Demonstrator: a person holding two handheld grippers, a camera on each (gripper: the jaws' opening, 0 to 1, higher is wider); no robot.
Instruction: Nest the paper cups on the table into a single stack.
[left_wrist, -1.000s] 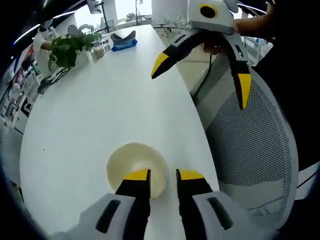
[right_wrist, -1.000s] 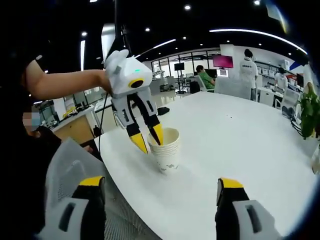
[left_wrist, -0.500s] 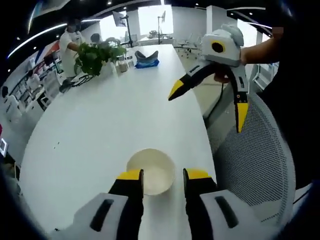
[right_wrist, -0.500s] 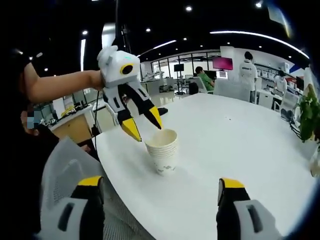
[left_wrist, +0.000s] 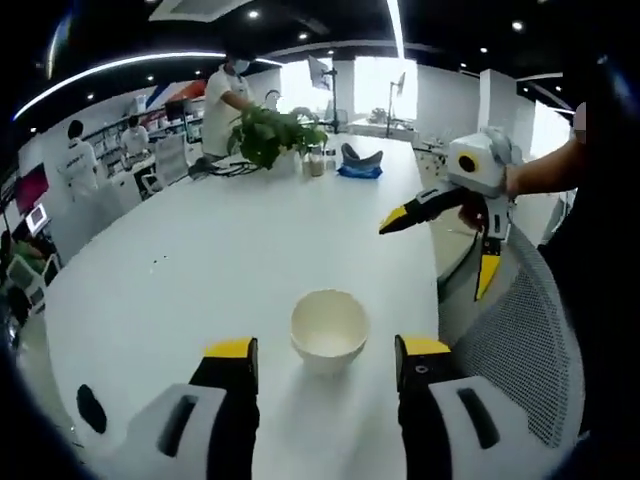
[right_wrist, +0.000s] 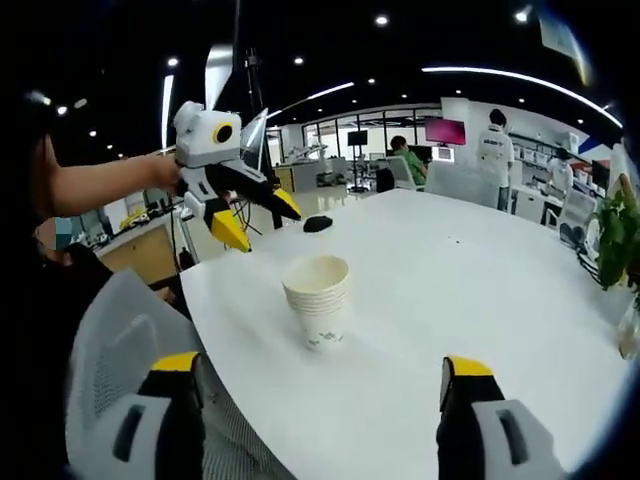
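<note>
White tabletop (left_wrist: 190, 270), long and glossy, runs away from me in the left gripper view. Far left along its edge stands a potted plant (left_wrist: 268, 134), with a blue-and-dark bundle (left_wrist: 360, 163) just right of it, people beyond. Stack of paper cups (left_wrist: 329, 332) stands upright near me, close to the table's right edge, just ahead of my left gripper (left_wrist: 326, 352), whose jaws are spread wide, one on either side of the stack, neither touching, nothing in them. My right gripper (left_wrist: 440, 245) hangs farther right, off the table edge above a mesh chair (left_wrist: 520, 350), jaws splayed and empty. In the right gripper view the left gripper (right_wrist: 256, 222) hovers at left, apart from the stack (right_wrist: 317, 300); nested rims show.
</note>
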